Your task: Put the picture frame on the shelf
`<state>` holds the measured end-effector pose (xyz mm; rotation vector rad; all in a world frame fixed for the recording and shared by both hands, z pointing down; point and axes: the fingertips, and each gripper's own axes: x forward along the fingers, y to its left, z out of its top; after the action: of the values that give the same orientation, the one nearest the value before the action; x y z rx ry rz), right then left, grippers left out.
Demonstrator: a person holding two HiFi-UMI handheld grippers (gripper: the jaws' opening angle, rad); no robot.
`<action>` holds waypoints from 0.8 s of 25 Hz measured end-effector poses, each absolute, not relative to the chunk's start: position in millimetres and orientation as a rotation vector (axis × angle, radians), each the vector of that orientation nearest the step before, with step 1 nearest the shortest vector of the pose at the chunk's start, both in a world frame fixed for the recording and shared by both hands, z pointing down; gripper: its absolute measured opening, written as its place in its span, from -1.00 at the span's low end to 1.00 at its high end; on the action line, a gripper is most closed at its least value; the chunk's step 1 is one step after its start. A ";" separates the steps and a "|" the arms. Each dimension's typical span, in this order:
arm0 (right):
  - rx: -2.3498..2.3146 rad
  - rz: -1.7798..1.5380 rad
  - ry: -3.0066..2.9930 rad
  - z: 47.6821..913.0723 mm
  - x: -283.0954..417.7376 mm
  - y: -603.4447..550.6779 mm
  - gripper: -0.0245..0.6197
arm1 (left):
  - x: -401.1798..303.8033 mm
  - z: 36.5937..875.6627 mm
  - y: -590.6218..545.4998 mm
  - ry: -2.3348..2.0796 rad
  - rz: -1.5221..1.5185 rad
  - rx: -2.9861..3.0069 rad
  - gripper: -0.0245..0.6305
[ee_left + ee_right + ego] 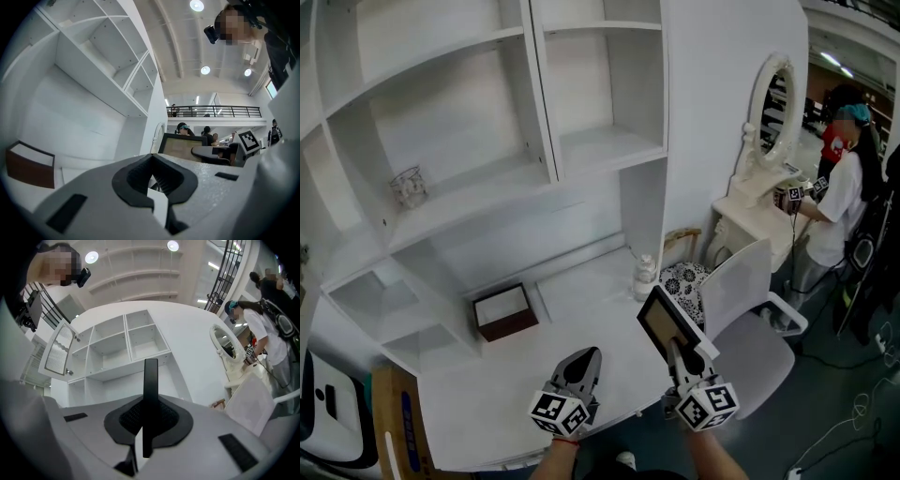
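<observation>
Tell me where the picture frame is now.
In the head view, the picture frame is lower right, clamped in the right gripper beside the white chair.

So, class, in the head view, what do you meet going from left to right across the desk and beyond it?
brown box → left gripper → picture frame → white chair → person in white shirt

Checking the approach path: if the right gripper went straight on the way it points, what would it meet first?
Probably the white shelf unit, about the board under its open cubbies. The right gripper is shut on the picture frame, whose far edge would touch first. Nothing shows between; depth unclear.
</observation>
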<state>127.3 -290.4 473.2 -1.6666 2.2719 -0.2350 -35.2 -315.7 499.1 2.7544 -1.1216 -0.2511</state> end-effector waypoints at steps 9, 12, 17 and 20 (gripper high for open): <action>-1.648 -0.230 2.280 466.5 130.0 -342.7 -0.88 | -24.6 498.5 -364.5 -1.119 -0.237 2.752 -0.92; -1.625 -0.215 2.288 458.9 131.6 -359.2 -0.88 | -19.0 494.5 -379.4 -1.124 -0.236 2.758 -0.92; -1.571 -0.181 2.313 440.6 137.6 -390.4 -0.88 | -5.4 482.8 -407.2 -1.154 -0.240 2.772 -0.92; -1.527 -0.162 2.345 429.2 141.6 -409.7 -0.88 | -1.5 475.3 -425.1 -1.198 -0.245 2.763 -0.92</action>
<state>141.6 -409.7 429.2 -1.5269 2.3446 -0.1624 -1.5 -425.1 475.3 2.7631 -1.1985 -0.2450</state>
